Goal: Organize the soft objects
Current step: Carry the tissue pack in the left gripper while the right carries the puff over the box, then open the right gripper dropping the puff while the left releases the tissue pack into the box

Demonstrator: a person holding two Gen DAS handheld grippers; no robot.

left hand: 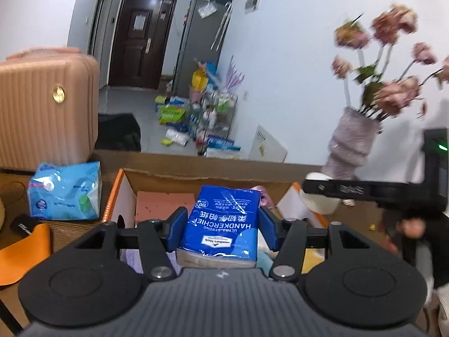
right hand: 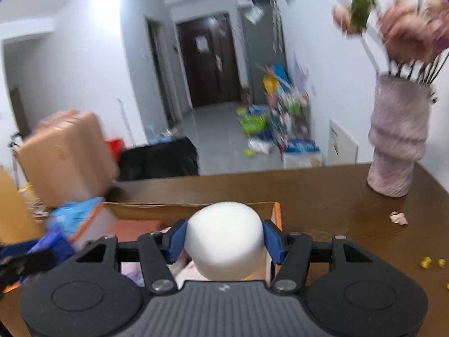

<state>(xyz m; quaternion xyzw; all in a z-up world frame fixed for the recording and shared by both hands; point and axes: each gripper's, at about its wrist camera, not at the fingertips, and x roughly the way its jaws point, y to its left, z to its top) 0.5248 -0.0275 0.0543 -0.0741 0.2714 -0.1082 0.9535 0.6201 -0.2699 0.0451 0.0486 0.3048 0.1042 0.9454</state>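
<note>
Left hand-held gripper (left hand: 223,226) clamped on blue plastic handkerchief tissue pack (left hand: 224,219), held above open orange-edged cardboard box (left hand: 118,193) on brown wooden bench (right hand: 322,193); right hand-held gripper (right hand: 224,241) clamped on white rounded foam sponge (right hand: 226,238), over same box; pink ribbed vase (right hand: 398,143) well right

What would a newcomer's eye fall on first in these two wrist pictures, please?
Most striking is the blue handkerchief pack clamped between the left gripper fingers, above the open cardboard box. Next is the white foam block pinched by the right gripper, over the same box. To the right on the brown table stands a pale vase of pink flowers.
</note>
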